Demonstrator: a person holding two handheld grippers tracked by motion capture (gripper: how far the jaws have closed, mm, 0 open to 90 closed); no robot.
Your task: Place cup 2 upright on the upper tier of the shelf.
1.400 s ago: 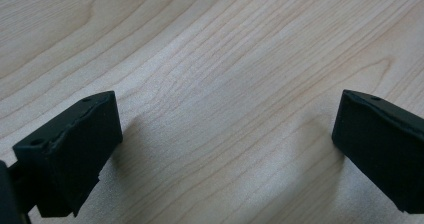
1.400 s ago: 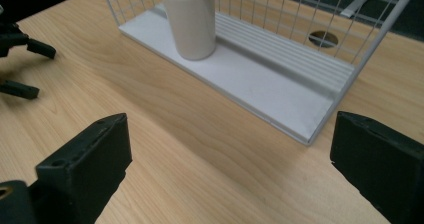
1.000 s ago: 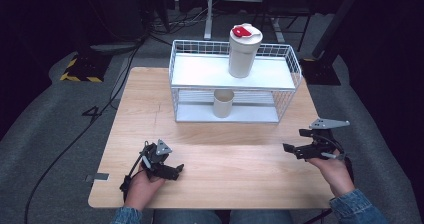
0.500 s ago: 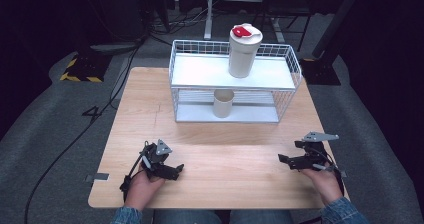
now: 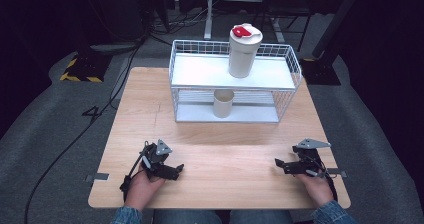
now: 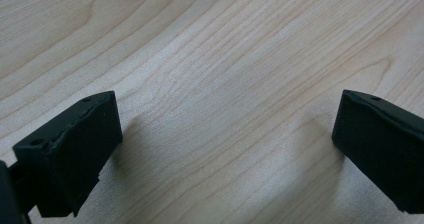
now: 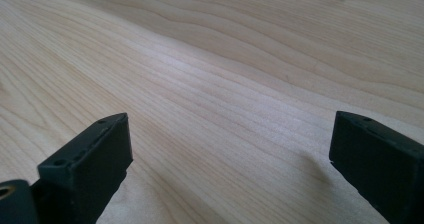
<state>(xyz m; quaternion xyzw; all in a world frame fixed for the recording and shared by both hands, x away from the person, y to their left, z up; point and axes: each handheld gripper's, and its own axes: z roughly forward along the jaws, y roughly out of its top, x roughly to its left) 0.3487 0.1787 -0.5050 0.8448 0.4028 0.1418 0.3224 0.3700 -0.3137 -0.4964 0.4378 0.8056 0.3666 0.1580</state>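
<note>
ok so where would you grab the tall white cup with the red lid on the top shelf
Probably around the mid-body of the tall cup, coming from the front, the person's side. It stands upright on the top shelf of the wire rack, whose low rim leaves the cup's body exposed. Avoid the lid, which might come off.

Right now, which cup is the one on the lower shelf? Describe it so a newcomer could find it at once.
At the far side of the wooden table stands a white two-tier wire rack. On its bottom shelf, near the middle, sits a small cream cup, upright and open-topped. Unlike the taller cream tumbler on the top shelf, it has no red-marked lid.
</note>
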